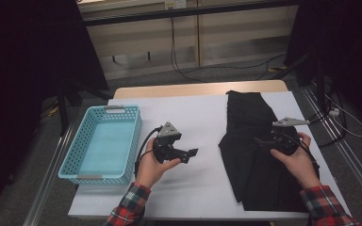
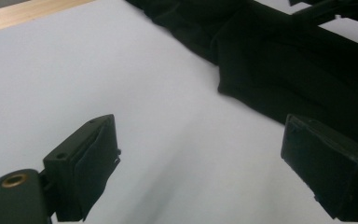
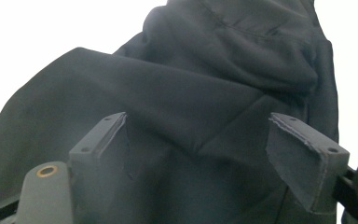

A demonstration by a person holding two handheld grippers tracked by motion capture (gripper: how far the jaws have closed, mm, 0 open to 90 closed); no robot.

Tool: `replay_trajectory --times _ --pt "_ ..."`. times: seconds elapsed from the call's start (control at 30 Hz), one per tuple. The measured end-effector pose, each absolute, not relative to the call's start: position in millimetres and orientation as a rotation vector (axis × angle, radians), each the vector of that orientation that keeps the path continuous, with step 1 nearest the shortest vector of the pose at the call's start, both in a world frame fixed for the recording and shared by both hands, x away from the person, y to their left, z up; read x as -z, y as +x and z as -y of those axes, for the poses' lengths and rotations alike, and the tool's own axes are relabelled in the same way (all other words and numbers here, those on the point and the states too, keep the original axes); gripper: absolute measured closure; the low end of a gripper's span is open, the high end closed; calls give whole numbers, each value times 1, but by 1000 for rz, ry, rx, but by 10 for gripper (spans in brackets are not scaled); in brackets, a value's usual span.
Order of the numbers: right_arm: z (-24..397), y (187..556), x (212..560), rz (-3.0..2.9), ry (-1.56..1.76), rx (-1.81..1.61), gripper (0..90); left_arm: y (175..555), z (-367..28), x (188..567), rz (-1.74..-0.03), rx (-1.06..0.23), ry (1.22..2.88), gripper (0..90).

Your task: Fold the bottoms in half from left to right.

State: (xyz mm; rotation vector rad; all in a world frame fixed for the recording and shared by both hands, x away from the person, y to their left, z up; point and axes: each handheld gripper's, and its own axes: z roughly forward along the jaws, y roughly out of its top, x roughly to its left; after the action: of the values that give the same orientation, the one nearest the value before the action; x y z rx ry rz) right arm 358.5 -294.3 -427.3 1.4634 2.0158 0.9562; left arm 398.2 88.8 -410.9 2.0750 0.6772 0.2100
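A black garment (image 1: 254,141) lies crumpled on the right half of the white table cover (image 1: 193,122), reaching from the far edge to the front edge. My left gripper (image 1: 192,153) hovers over bare cover left of the garment, pointing right at it, jaws open and empty (image 2: 200,158). The garment's edge (image 2: 279,74) lies just beyond those jaws. My right gripper (image 1: 260,140) hangs over the middle of the garment, pointing left. Its jaws stand open (image 3: 200,158), with dark folds (image 3: 223,84) below them and nothing pinched between.
A light blue perforated basket (image 1: 106,141) stands at the left edge of the table. Beyond the far edge are a wooden strip (image 1: 198,88), cables on the floor and dark stands at both sides.
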Motion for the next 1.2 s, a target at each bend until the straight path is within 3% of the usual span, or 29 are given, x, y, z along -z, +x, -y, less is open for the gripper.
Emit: replay_trajectory --times 0.57,1.0,1.2 --pt "308 315 434 -1997 1516 -981 137 405 -105 418 -699 -229 2068 87" --pt "316 300 441 -2034 1546 -903 542 406 -105 422 -692 -239 2081 90" --pt "314 296 444 -2068 1540 -854 636 406 -105 422 -688 -243 2089 91"
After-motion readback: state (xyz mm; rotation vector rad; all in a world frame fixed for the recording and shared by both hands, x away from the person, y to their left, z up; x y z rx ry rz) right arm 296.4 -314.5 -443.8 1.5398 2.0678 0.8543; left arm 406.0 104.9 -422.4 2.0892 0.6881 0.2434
